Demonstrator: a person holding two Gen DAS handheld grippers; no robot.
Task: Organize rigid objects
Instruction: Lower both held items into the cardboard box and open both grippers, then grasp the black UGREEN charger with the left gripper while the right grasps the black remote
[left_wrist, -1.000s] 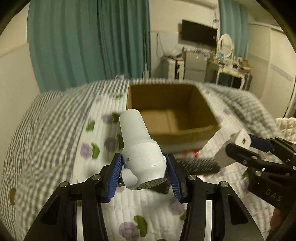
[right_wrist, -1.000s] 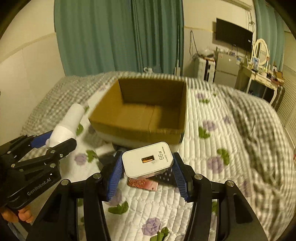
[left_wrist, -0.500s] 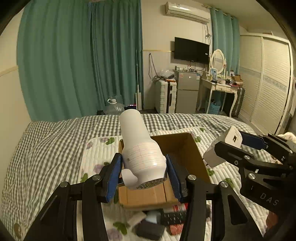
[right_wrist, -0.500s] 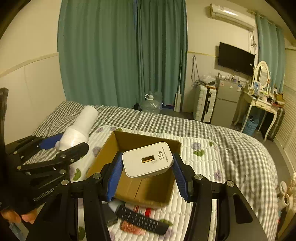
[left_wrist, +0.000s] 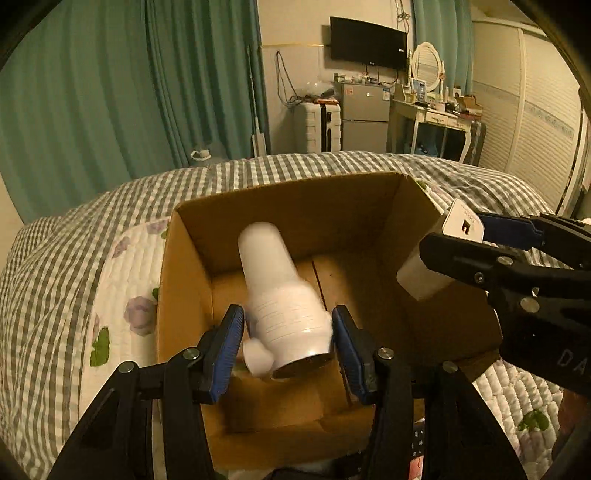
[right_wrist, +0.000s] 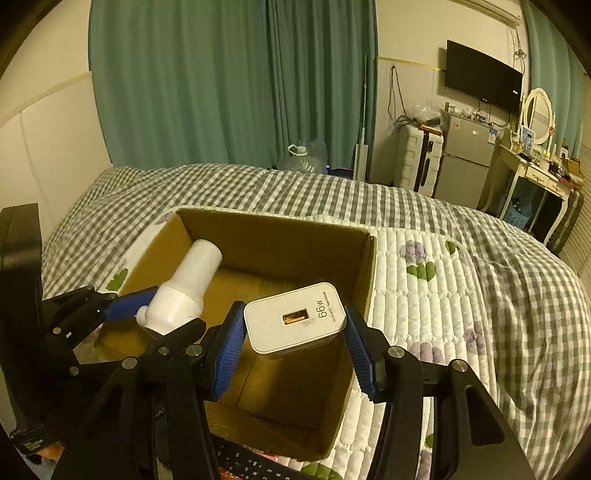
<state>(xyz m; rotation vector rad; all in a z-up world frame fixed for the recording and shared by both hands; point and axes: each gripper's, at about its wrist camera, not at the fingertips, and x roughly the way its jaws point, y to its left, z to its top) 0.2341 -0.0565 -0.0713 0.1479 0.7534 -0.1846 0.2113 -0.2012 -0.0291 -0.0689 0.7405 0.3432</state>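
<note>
An open cardboard box (left_wrist: 295, 206) (right_wrist: 273, 229) sits on the bed. My left gripper (left_wrist: 288, 345) is over the box's inside. A white bottle-shaped object (left_wrist: 280, 291) sits between its blue pads, blurred, with small gaps at both pads. It also shows in the right wrist view (right_wrist: 184, 288). My right gripper (right_wrist: 295, 345) is shut on a white 66W charger (right_wrist: 295, 321) and holds it above the box's near right part. The charger shows in the left wrist view (left_wrist: 439, 254).
The bed has a grey checked cover (right_wrist: 517, 258) and a white floral quilt (right_wrist: 417, 295). A black remote (right_wrist: 251, 465) lies on the quilt in front of the box. A fridge (right_wrist: 465, 155), dressing table (right_wrist: 535, 173) and green curtains (right_wrist: 221, 81) stand beyond the bed.
Both grippers have moved down and forward over the box. The left gripper's pads have parted from the white bottle, which now looks blurred and tilted. The charger stays gripped.
</note>
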